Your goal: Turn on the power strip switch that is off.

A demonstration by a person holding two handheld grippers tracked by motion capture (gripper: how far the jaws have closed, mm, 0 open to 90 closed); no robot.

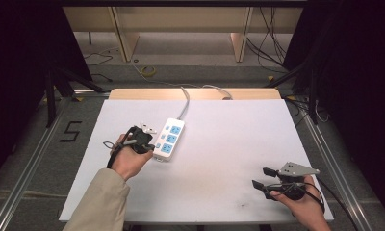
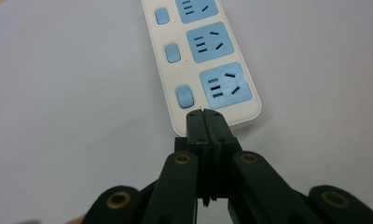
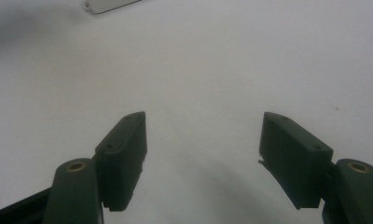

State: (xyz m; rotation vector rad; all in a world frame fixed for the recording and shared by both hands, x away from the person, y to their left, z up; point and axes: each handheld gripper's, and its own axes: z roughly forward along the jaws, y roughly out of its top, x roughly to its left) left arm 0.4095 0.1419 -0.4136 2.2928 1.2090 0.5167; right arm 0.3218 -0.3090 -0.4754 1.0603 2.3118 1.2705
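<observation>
On the white table (image 1: 219,187) lies one three-socket power strip (image 1: 169,139), left hand-held gripper (image 2: 206,115) clenched empty, right hand-held gripper (image 3: 203,140) released.

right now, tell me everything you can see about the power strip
The power strip is a white, plastic-looking bar with rounded corners lying flat on the white table, angled, left of centre. It shows three blue socket panels, each beside a small blue switch. A grey cable runs off its far end over the table's back edge. The left gripper, jaws closed, sits at its near end.
</observation>
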